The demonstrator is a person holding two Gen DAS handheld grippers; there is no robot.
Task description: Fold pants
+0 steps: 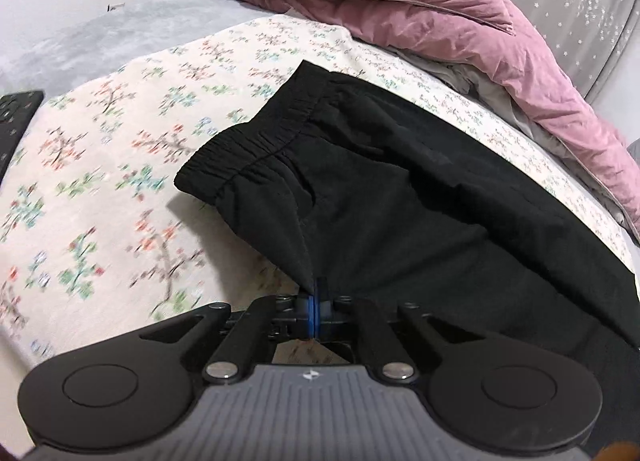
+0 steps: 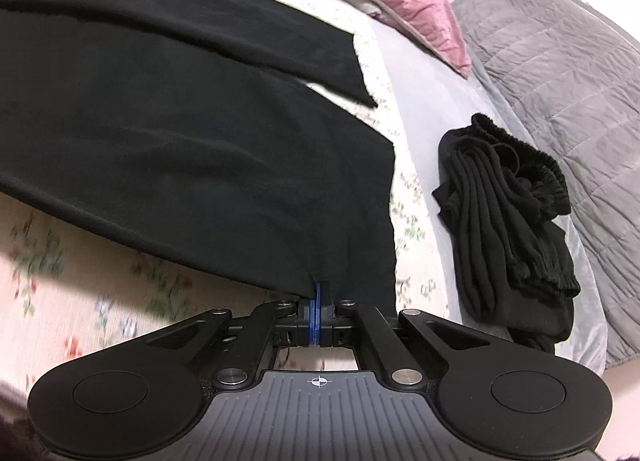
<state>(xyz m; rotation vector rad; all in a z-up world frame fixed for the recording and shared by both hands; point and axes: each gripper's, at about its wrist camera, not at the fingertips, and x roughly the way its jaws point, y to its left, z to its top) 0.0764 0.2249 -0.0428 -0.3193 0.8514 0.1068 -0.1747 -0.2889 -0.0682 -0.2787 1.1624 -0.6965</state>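
Black pants (image 1: 400, 189) lie spread on a floral bedsheet (image 1: 100, 165). In the left wrist view the elastic waistband (image 1: 256, 141) is ahead to the left. My left gripper (image 1: 316, 293) is shut on the near edge of the pants by the waist and lifts it slightly. In the right wrist view the pant legs (image 2: 180, 141) stretch to the left, with the far leg's hem (image 2: 352, 73) beyond. My right gripper (image 2: 318, 293) is shut on the near leg's edge close to its hem.
A pink duvet (image 1: 420, 1) is bunched along the far side of the bed. A folded black garment (image 2: 508, 229) lies on a pale blue sheet (image 2: 420, 93) to the right. A grey quilt (image 2: 560, 73) lies further right. A dark flat object (image 1: 16, 117) sits at the left edge.
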